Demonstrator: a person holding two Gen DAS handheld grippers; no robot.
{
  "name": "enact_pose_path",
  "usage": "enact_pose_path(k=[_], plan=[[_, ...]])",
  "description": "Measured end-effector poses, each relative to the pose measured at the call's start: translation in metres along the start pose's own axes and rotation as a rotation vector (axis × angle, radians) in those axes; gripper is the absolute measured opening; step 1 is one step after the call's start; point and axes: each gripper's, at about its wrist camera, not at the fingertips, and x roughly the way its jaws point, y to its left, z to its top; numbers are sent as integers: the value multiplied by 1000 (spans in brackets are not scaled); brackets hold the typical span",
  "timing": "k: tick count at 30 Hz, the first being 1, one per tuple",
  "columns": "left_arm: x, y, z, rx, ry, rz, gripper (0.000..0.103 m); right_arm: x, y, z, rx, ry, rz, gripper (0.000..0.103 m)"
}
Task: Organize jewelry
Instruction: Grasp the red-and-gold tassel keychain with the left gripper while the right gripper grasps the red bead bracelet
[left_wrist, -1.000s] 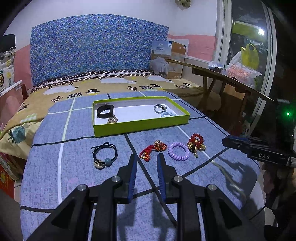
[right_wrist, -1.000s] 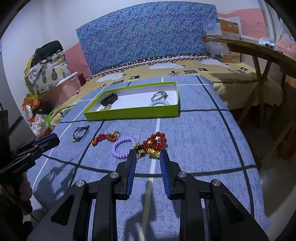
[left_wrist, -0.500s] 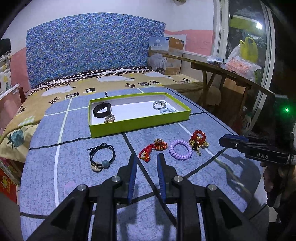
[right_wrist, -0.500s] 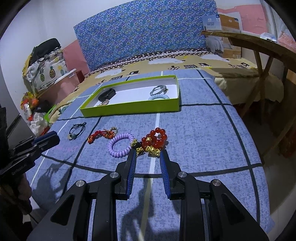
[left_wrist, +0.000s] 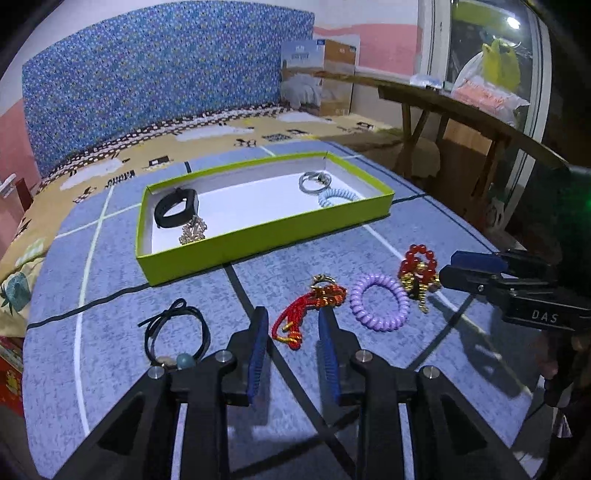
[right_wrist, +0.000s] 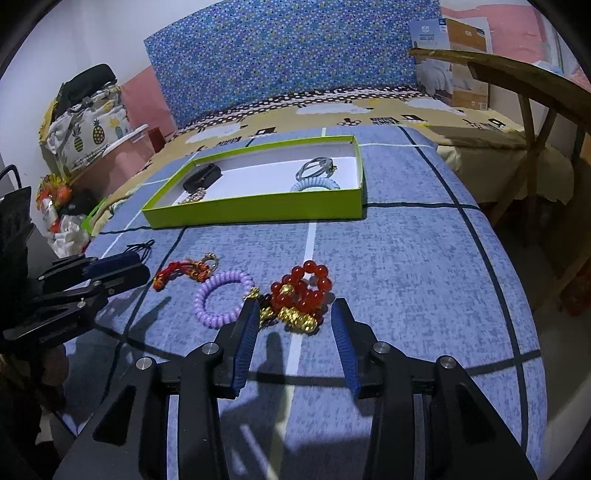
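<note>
A green box (left_wrist: 258, 236) (right_wrist: 258, 210) lies on the blue cloth and holds a black band (left_wrist: 175, 212), a gold chain (left_wrist: 192, 232), a silver ring (left_wrist: 314, 181) and a pale blue coil tie (left_wrist: 336, 195). In front lie a black cord bracelet (left_wrist: 177, 336), a red cord charm (left_wrist: 306, 310) (right_wrist: 184, 271), a purple coil tie (left_wrist: 380, 302) (right_wrist: 219, 299) and a red bead bracelet (left_wrist: 417, 269) (right_wrist: 301, 295). My left gripper (left_wrist: 291, 332) is open, its fingers on either side of the red cord charm. My right gripper (right_wrist: 293, 325) is open around the red bead bracelet.
A wooden table (left_wrist: 461, 110) stands at the right with bags on it. A cardboard box (left_wrist: 317, 81) sits at the bed's far corner. Bags and a pink bin (right_wrist: 92, 129) stand at the left. The blue headboard (left_wrist: 155, 85) is behind.
Both grippers have moved forward and down towards the loose jewelry. The right gripper's jaws have opened wider around the red bead bracelet.
</note>
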Motion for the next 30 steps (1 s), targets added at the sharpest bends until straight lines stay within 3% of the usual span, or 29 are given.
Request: enact_pose_path(k=[14, 17, 19, 22, 30], plan=[[31, -9, 5, 22, 110, 5, 29, 27, -9, 10, 50, 64, 16, 41], [31, -11, 5, 31, 112, 18, 17, 27, -9, 11, 48, 66, 15, 41], [29, -12, 5, 31, 109, 14, 16, 26, -8, 11, 45, 68, 13, 27], [27, -11, 4, 25, 103, 6, 13, 24, -9, 10, 46, 62, 11, 19], [18, -9, 0, -7, 80, -8, 8, 17, -11, 8, 51, 42, 10, 12]])
